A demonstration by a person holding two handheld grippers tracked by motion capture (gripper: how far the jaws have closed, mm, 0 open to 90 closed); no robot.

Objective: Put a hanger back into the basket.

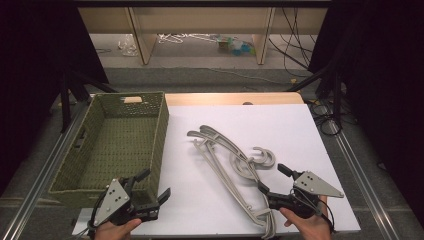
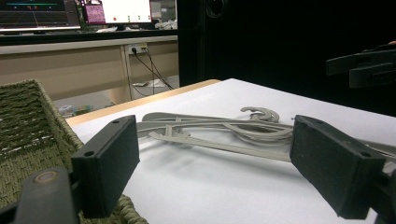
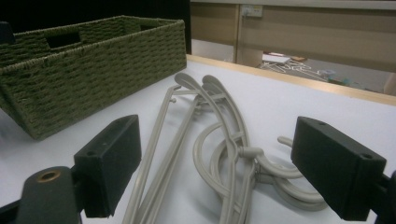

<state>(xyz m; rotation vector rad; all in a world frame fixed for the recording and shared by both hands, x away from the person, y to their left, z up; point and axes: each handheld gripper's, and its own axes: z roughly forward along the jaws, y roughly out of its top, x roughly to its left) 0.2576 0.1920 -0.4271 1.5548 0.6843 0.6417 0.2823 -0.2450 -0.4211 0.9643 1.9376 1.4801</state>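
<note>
Hangers (image 1: 235,165) overlap in a pile, count unclear; their lower ends run off the bottom edge of the high view by the right gripper (image 1: 272,181). Basket (image 1: 107,145) near-left corner hidden behind the left gripper (image 1: 154,186). Both hands cut at bottom edge. Floor clutter (image 1: 235,46) at top centre too small to identify.

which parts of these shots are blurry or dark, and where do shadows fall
High view: the white table is evenly lit, the sides fall to black, and the hangers cast only faint shadows. Left gripper view: the near black tongs are soft, the hangers sharper, with a dim shadow beneath them. Right gripper view: the basket is crisp, the nearest hanger hooks slightly blurred.
</note>
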